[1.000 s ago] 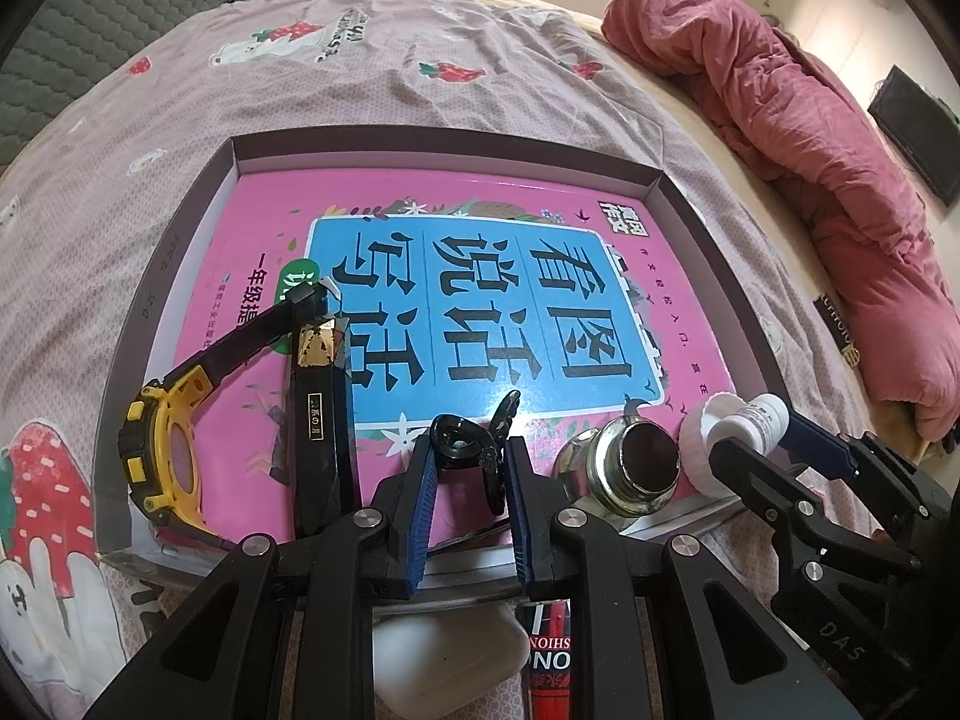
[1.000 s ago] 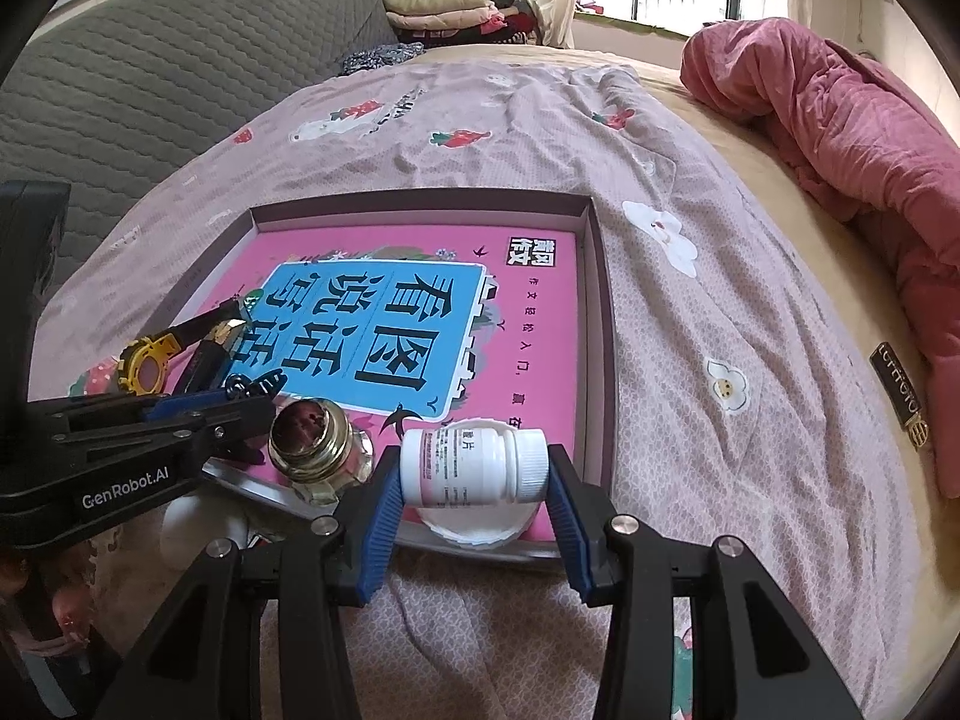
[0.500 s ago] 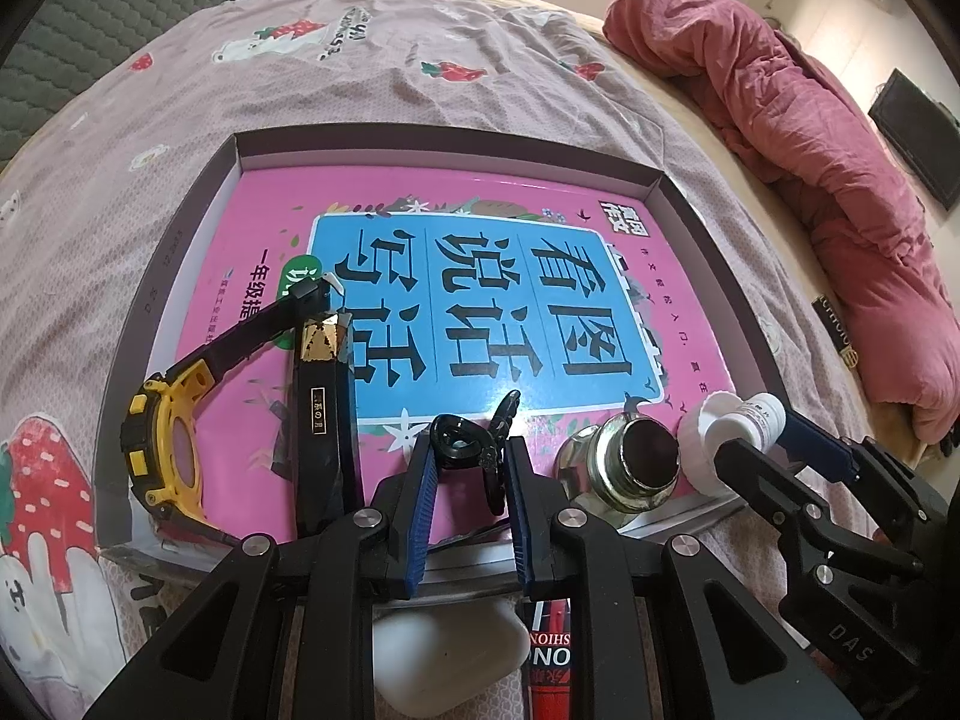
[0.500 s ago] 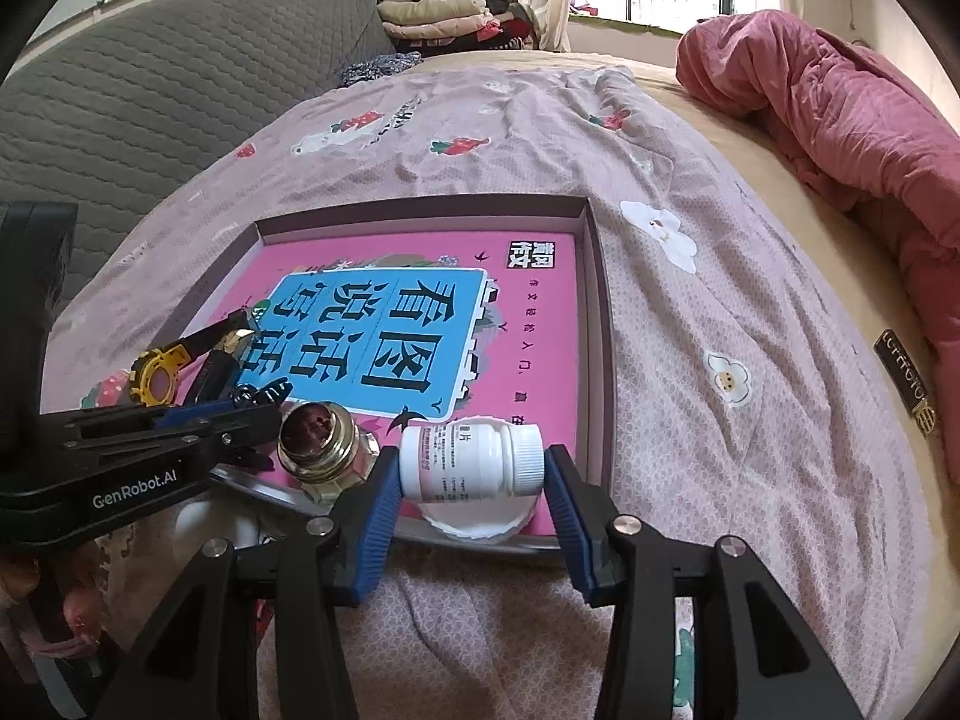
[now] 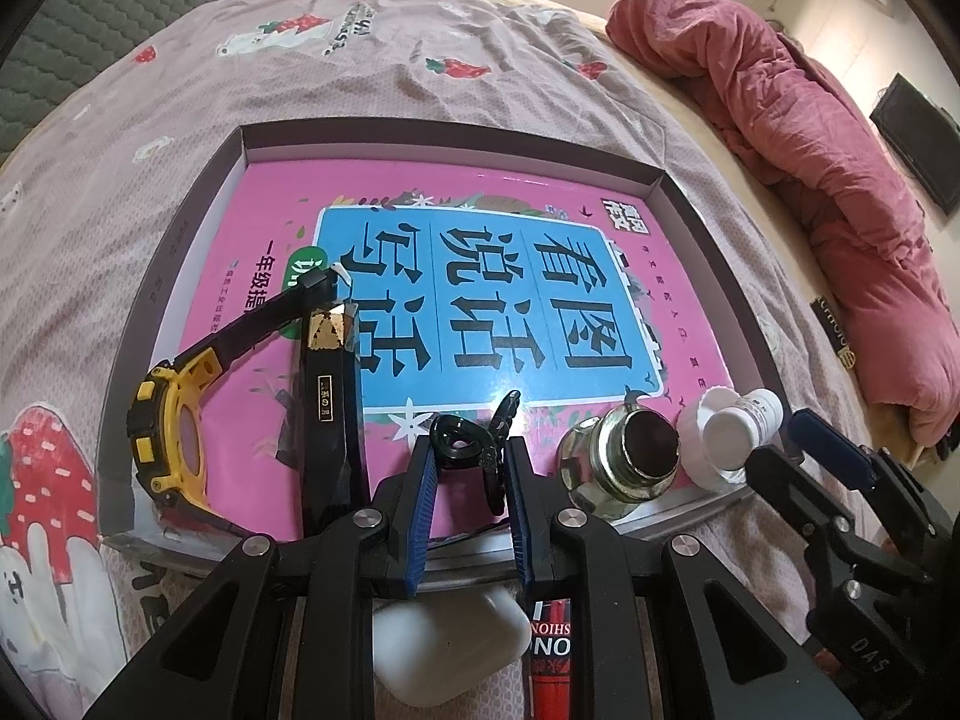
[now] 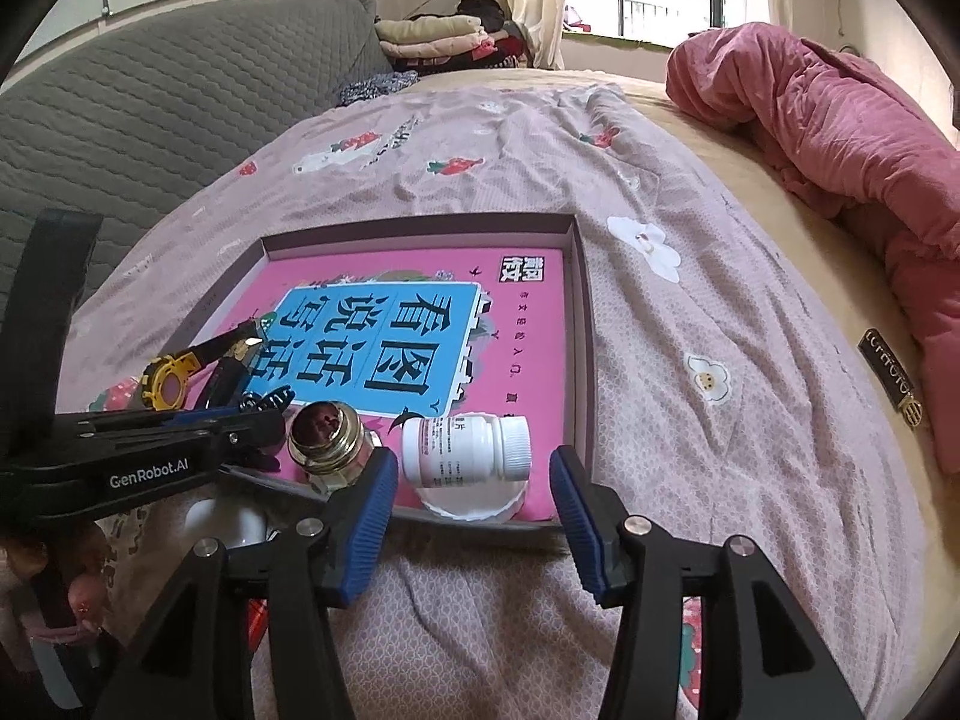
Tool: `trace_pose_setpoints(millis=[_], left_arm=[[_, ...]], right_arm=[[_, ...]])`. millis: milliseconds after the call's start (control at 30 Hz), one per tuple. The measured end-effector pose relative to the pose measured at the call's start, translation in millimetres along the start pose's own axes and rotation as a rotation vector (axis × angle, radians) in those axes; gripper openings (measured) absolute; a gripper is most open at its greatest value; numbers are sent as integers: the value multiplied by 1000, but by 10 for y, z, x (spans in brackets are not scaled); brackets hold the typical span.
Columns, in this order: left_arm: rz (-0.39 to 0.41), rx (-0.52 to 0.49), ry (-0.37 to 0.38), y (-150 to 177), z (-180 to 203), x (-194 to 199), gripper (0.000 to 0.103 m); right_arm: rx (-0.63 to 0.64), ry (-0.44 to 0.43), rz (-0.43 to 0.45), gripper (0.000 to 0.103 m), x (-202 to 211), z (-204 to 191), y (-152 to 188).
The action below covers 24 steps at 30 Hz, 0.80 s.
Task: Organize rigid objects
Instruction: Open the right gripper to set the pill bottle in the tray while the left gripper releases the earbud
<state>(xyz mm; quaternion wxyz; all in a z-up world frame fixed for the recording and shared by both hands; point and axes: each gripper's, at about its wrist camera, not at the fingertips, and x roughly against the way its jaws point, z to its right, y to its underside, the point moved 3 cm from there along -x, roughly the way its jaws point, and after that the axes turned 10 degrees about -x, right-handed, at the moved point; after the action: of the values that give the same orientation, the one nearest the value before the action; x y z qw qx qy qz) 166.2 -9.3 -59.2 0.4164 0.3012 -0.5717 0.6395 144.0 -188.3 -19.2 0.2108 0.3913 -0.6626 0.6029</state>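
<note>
Pink book cover lines the floor of the shallow tray [image 5: 180,228] on the bed, and the sorted things sit along the tray's near edge. At the near right corner a white pill bottle [image 6: 465,441] lies on its side on a white lid [image 6: 468,498]. The right gripper [image 6: 474,495] has its blue pads apart on either side of the bottle, touching neither end. The left gripper [image 5: 468,483] is clamped on a small black clip [image 5: 465,444] held over the near edge, beside a brass fitting [image 5: 624,462]. A yellow watch [image 5: 171,426] and a dark bar [image 5: 327,414] lie toward the near left corner.

Resting on its rounded side on a loose lid, the bottle could roll off toward the tray wall or against the brass fitting if a pad brushes it. The clip, pinched only by its ring, may twist and drop outside the tray onto the bedsheet.
</note>
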Motion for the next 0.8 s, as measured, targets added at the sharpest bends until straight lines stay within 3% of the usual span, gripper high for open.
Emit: trace_pose_setpoints(millis=[633,800], left_arm=[[-17,-9,-16,0,0,12,23],[-21,-8,-19,1,-14,-2,27]], right_arm=[[-5,-3,27,53,89,4,15],[-5,-6,26,53,82,2,19]])
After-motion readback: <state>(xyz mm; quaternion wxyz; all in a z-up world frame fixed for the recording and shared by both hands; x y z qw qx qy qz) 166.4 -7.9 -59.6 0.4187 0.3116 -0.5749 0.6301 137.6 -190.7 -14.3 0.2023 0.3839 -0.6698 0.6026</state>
